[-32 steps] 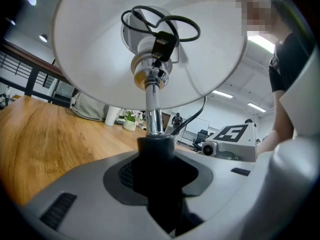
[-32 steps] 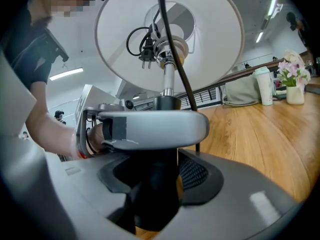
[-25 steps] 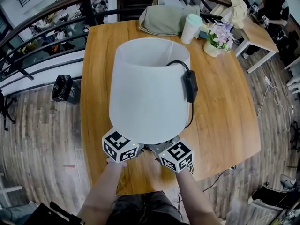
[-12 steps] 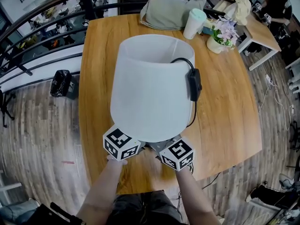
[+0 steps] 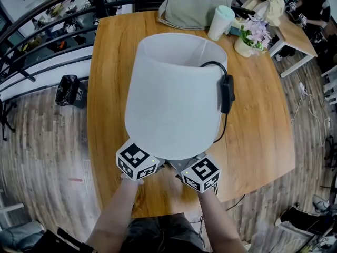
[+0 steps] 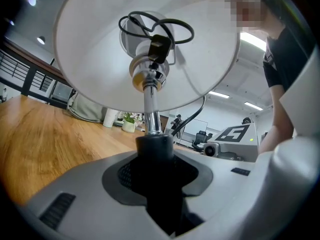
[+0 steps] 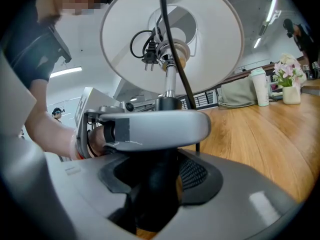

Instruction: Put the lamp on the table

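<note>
The left hand-held gripper (image 6: 155,156) is clamped on the stem of the lamp (image 5: 174,99). The right hand-held gripper (image 7: 159,176) pinches the same stem just beside it. Both grips are unchanged from a second ago, with the lamp upright over the near edge of the desk (image 5: 258,141). The base is hidden, and lowering has probably not begun.

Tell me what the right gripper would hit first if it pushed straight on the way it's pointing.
The lamp: its black stem sits clamped in the right gripper's tongs. Just beyond, the left gripper crosses that line, gripping the same stem, so it would probably be struck next.
</note>
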The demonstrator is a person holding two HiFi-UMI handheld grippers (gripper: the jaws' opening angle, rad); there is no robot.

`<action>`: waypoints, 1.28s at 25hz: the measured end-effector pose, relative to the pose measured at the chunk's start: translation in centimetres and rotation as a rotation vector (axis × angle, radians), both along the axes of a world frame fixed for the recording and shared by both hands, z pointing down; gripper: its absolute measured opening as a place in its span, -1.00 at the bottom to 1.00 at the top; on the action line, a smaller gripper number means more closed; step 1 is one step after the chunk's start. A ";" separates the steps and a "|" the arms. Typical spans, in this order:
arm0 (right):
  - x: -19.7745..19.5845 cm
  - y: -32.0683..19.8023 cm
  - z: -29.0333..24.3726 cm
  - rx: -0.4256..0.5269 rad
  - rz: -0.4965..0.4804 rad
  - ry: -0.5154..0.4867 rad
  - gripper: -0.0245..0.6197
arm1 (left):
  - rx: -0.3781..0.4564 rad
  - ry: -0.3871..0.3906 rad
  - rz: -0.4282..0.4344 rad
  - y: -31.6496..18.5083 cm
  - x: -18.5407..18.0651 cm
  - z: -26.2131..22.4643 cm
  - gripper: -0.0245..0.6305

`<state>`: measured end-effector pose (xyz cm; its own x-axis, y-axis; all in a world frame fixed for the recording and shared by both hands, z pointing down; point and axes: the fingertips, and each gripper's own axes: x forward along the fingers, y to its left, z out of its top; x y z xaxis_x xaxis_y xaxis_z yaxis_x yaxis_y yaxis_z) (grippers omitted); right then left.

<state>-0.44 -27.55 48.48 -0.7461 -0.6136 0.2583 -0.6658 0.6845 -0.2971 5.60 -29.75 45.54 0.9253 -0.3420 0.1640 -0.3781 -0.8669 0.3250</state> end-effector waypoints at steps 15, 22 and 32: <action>0.1 0.2 -0.1 0.046 -0.012 -0.004 -0.22 | 0.129 -0.043 0.052 1.0 0.0 -0.6 -0.46; 0.8 0.5 0.5 0.051 0.025 -0.011 -0.22 | 0.166 0.007 0.035 1.5 -1.1 -1.9 -0.40; 1.0 0.2 0.0 0.069 0.072 -0.028 -0.22 | 0.164 0.026 -0.037 1.9 -2.3 -1.8 -0.45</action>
<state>0.54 -27.35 48.51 -0.7055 -0.6818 0.1936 -0.7064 0.6543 -0.2700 3.26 -27.85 43.75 0.9147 -0.3961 0.0797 -0.4040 -0.8948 0.1901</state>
